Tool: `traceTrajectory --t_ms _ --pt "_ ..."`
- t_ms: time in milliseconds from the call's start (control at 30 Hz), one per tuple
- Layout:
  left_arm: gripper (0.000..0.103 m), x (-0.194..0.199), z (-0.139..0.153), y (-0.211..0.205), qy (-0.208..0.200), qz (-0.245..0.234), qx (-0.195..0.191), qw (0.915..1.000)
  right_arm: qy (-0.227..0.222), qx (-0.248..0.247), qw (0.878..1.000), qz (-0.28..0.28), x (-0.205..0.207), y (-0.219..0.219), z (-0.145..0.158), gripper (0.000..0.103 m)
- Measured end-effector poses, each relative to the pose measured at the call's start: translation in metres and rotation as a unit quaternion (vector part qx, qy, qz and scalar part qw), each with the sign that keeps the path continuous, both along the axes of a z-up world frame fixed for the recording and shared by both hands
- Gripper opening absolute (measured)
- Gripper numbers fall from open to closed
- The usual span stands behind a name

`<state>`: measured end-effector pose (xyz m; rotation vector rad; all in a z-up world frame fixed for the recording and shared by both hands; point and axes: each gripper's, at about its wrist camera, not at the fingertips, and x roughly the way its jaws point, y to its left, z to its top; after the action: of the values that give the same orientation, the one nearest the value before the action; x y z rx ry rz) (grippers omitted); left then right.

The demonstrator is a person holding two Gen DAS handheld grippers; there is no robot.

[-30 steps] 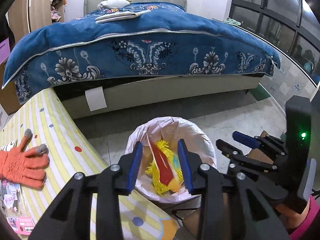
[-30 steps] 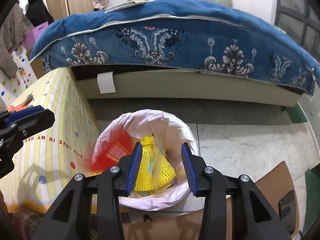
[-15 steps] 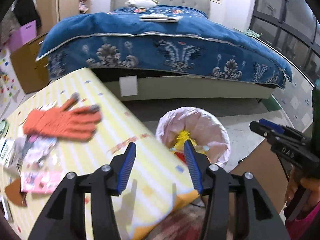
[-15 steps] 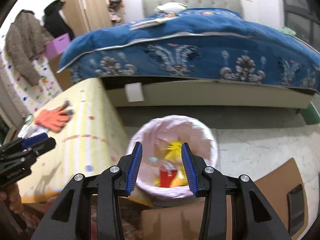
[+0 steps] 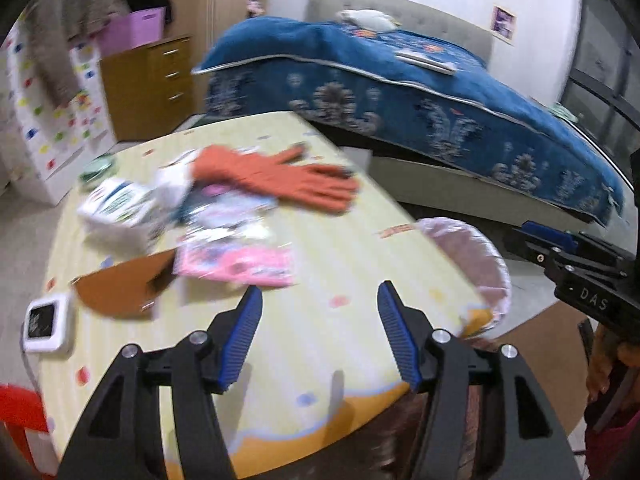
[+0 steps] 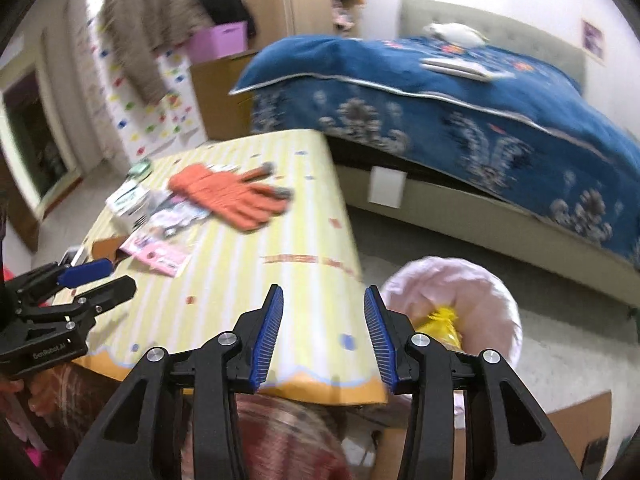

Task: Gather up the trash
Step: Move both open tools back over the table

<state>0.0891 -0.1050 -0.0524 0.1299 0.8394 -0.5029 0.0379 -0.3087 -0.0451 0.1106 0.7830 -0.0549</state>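
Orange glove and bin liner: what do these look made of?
The orange glove looks knitted fabric, matte, with a faint ribbed texture and grey fingertips, though blur softens it. The bin liner looks like thin, pale pink plastic film: it is crinkled and slightly translucent, folded over the bin's rim.

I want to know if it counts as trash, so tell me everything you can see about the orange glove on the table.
The orange glove looks knitted, with grey tips on the thumb and at least one finger. It lies flat on the yellow striped tablecloth, fingers spread and pointing toward the bed side of the table. Its cuff end rests over a pile of printed packets and a white carton. Neither tool touches it. Motion blur hides finer detail.
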Motion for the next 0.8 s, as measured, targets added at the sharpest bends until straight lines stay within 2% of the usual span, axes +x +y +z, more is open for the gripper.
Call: traceTrajectory --t_ms 133,367,433,567,733,800 --pt "0.06 0.009 -0.002 0.042 -0.008 0.049 0.012 0.9987 0.002 -0.016 0.999 0.04 0.024 0.033 0.002 0.055" --pt "0.06 0.03 0.002 0.103 -0.018 0.125 0.014 0.9919 0.012 -0.034 0.994 0.102 0.064 0.084 0.003 0.055" --pt "0.06 0.034 0.002 0.114 -0.02 0.139 0.015 0.99 0.017 -0.042 0.992 0.12 0.073 0.099 -0.001 0.06" --pt "0.06 0.039 0.002 0.131 -0.023 0.157 0.018 0.9871 0.028 -0.054 0.987 0.151 0.085 0.127 -0.011 0.062" --pt "0.06 0.045 -0.002 0.145 -0.018 0.171 0.015 0.985 0.034 -0.061 0.981 0.18 0.097 0.156 -0.024 0.081" --pt "0.06 0.048 -0.003 0.148 -0.016 0.174 0.012 0.9845 0.037 -0.069 0.98 0.185 0.103 0.166 -0.029 0.084"
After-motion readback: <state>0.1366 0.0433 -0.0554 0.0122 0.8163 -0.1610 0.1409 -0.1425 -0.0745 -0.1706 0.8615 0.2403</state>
